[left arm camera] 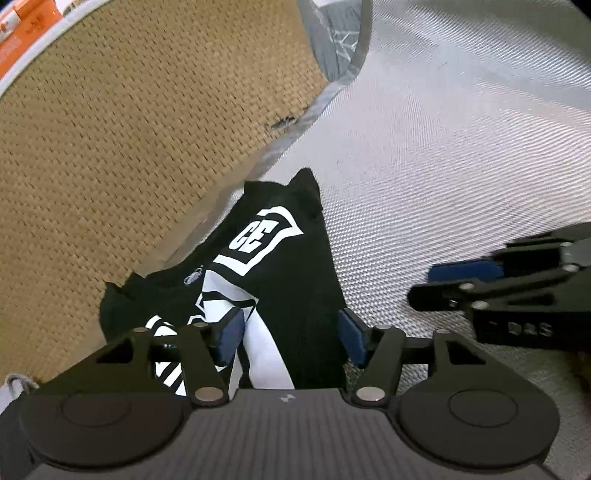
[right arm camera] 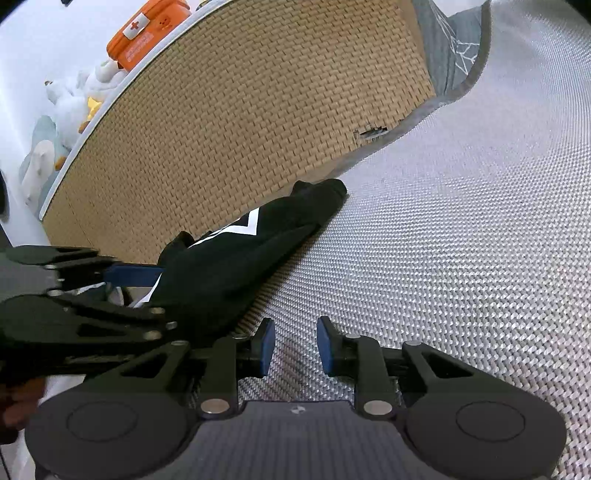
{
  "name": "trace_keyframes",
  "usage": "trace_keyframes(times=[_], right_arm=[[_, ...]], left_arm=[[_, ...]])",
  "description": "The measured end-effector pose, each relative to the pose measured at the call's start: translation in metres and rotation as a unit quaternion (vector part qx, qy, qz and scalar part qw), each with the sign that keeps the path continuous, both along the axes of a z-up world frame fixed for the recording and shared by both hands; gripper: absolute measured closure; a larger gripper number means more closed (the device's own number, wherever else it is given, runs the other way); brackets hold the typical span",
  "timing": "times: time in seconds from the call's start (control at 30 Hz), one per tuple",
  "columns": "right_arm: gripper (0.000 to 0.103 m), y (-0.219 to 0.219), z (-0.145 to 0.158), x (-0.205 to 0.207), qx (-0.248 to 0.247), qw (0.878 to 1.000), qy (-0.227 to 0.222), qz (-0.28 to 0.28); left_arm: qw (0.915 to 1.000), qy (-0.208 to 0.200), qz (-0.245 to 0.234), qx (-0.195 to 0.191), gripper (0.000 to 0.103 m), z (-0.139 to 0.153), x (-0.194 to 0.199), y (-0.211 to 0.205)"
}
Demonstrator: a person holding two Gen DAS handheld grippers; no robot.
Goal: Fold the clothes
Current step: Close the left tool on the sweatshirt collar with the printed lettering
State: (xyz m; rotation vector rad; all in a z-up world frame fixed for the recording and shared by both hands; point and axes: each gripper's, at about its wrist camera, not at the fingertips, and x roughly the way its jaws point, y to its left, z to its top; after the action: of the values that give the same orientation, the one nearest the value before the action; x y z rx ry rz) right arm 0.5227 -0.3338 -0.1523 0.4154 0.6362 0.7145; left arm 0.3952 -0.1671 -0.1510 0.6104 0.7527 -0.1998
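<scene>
- Here the left gripper (left arm camera: 291, 334) stands spread over the black garment (left arm camera: 280, 288), its pads clear of the cloth.
- The right gripper (right arm camera: 295, 341) is parted over bare silver mat (right arm camera: 461, 240), pinching nothing.
- The garment lies bunched along the mat's left edge, beside the tan woven mat (right arm camera: 240, 110).

A home bedroom: woven bed mats (right arm camera: 461, 240), plush toys (right arm camera: 70, 103) and an orange first-aid box (right arm camera: 147, 33) alongside.

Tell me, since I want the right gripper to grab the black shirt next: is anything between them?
Nothing visible. The right gripper is empty over bare grey mat; the black shirt lies beside it, with the left gripper already astride it.
</scene>
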Motion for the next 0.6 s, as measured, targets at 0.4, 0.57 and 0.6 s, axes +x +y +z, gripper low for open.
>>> trace_keyframes(times=[0.4, 0.57, 0.6], right_arm=[[0.081, -0.001, -0.004, 0.001, 0.021, 1.000, 0.009, -0.001], [0.081, 0.000, -0.005, -0.001, 0.022, 1.000, 0.010, -0.001], [0.081, 0.000, -0.006, -0.001, 0.022, 1.000, 0.010, -0.001]], left_arm=[[0.9998, 0.008, 0.018, 0.005, 0.050, -0.011, 0.023, 0.000], [0.9997, 0.015, 0.017, -0.010, 0.062, -0.009, 0.027, 0.004], [0.9995, 0.016, 0.018, -0.019, 0.071, -0.007, 0.027, 0.006]])
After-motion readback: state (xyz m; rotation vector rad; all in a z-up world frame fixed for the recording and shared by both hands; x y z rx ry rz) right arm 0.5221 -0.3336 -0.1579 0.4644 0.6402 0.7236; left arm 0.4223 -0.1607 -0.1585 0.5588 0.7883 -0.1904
